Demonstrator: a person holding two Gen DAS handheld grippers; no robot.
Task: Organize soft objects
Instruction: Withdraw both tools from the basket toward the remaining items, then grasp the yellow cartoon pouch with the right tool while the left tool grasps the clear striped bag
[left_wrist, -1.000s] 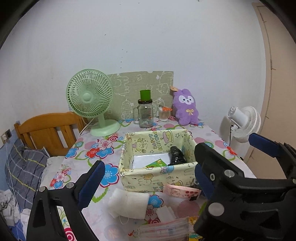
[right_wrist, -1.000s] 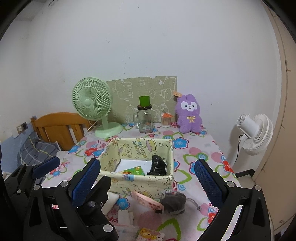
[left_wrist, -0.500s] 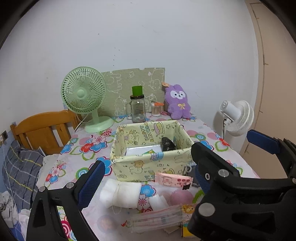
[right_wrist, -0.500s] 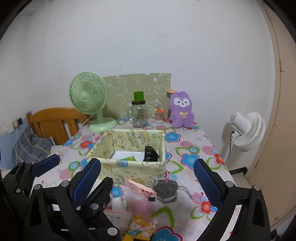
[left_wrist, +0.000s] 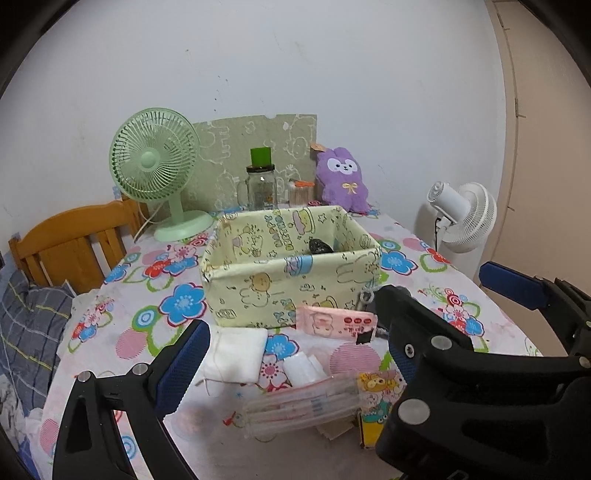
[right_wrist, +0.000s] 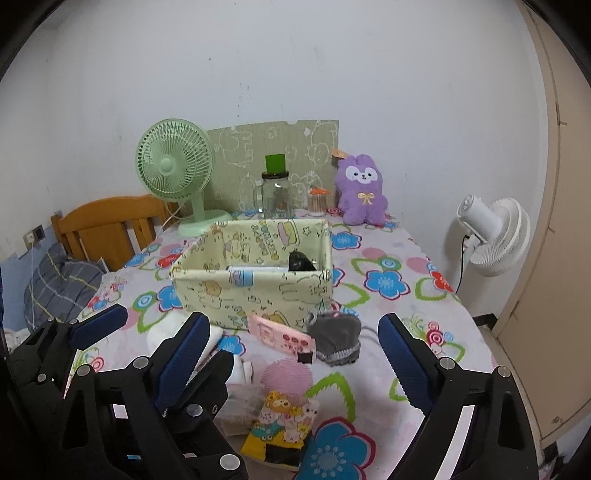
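Your table (left_wrist: 436, 295), under its flowered cloth, fills the lower half of both views, and the pale yellow fabric bin (left_wrist: 291, 273) sits at its centre, mouth up, most likely so that soft things can be dropped in from above; a dark object (left_wrist: 319, 245) already lies inside against the far right corner. At the upper centre, the green fan (left_wrist: 155, 173), the glass jar (left_wrist: 261, 186) and the purple plush rabbit (left_wrist: 343, 179) line the wall, well apart from the work. Both tongs hang released and empty above the near edge: your left gripper (left_wrist: 295, 365) frames the lower centre of its view, your right gripper (right_wrist: 295, 354) does the same in its own, and each stands back from the pile, so I judge you are choosing a target. The loose soft things lie in front of the bin: the white folded cloth (left_wrist: 236, 354) low and left of centre, the grey pouch (right_wrist: 338, 338) just beside the bin's near right corner, and the pink pack (left_wrist: 338, 325) leaning against the bin's front wall. Nearest you rest the clear mask packet (left_wrist: 303, 406) and the small cartoon packet (right_wrist: 284, 424), which touch or overlap.
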